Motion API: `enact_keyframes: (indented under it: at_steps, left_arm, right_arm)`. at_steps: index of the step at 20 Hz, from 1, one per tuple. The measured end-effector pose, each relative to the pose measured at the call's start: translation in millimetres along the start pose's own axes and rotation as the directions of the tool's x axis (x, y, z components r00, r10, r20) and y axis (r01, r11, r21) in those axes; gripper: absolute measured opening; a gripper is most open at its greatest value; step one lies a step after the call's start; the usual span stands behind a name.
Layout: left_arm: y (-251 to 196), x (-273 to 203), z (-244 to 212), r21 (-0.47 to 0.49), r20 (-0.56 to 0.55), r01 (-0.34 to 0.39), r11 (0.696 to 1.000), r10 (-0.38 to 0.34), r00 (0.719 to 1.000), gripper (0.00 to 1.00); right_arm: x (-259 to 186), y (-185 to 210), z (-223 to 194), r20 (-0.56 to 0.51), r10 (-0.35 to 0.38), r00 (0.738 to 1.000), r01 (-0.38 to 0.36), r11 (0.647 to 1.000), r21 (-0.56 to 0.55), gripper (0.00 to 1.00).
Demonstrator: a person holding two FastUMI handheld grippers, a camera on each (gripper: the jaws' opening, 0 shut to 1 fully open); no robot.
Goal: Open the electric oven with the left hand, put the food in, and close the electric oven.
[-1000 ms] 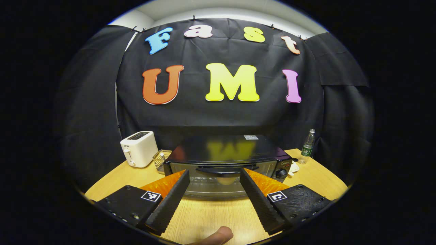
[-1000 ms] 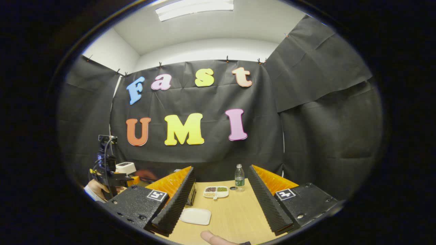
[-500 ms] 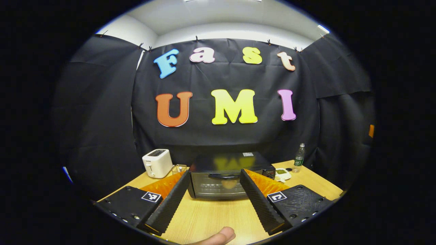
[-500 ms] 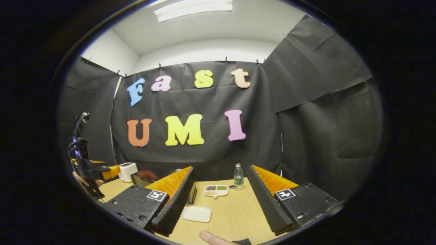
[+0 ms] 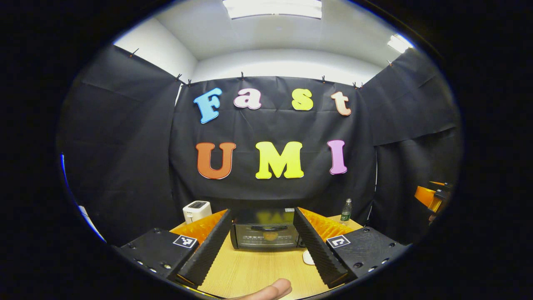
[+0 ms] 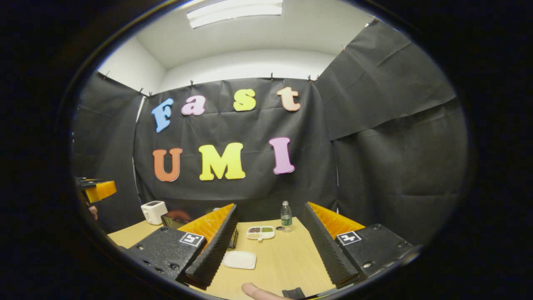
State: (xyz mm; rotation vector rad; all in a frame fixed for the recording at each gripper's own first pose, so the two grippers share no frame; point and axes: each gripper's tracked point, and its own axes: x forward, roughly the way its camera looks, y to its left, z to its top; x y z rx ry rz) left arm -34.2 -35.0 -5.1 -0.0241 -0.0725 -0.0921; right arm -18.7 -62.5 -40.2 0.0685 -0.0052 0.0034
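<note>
Boxy glass-fronted oven (image 5: 266,234) on woodgrain table (image 5: 254,271); both ridged tools (image 5: 260,243) (image 6: 268,246) agape, empty.

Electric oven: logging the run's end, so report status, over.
Left gripper open, empty, apart from the oven. Right gripper open, empty, over the table. Electric oven door shut, something round behind the glass. Nothing between left gripper and oven.

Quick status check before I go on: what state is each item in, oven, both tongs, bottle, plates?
Electric oven: door shut, something round visible behind the glass.
Left tongs: open, empty.
Right tongs: open, empty.
Water bottle: upright, capped.
White plate: flat on the table, empty.
Divided dish: filled compartments.
Toaster: upright; slots unclear.
</note>
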Motion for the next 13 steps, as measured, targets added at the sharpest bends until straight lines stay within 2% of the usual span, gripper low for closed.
enact_keyframes:
  at_steps: [2, 5, 6, 11, 12, 13]
  left_arm:
    - [-6.2, -15.4, 2.4, 0.032, 0.027, 0.005, 0.999, -0.006, 1.0, 0.97]
    - [-19.7, -33.5, 1.7, 0.029, 0.045, 0.028, 0.999, -0.029, 0.999, 0.97]
    - [-21.4, -36.9, 0.5, 0.024, 0.048, 0.032, 0.999, -0.033, 0.998, 0.96]
    - [-28.1, -43.6, 0.5, 0.038, 0.054, 0.034, 0.999, -0.036, 0.998, 0.96]
    - [-30.5, -43.0, -0.4, 0.039, 0.054, 0.04, 0.998, -0.042, 0.998, 0.97]
    - [-31.9, -43.3, -2.1, 0.041, 0.049, 0.043, 0.998, -0.045, 0.998, 0.97]
  right_arm:
    - [-7.9, -2.2, 6.5, 0.018, -0.001, 1.0, 0.001, 1.0, 0.007, 0.94]
    - [-15.6, -10.6, 10.5, 0.035, -0.013, 0.999, 0.013, 1.0, 0.005, 0.94]
    - [-17.0, -11.8, 10.6, 0.036, -0.015, 0.999, 0.015, 1.0, 0.004, 1.0]
    - [-19.1, -8.5, 3.9, 0.011, 0.008, 1.0, -0.008, 1.0, -0.013, 1.0]
    - [-18.9, -8.3, 3.2, 0.007, 0.01, 1.0, -0.01, 1.0, -0.015, 0.94]
    - [-18.7, -8.7, 1.9, 0.005, 0.01, 1.0, -0.01, 1.0, -0.016, 0.94]
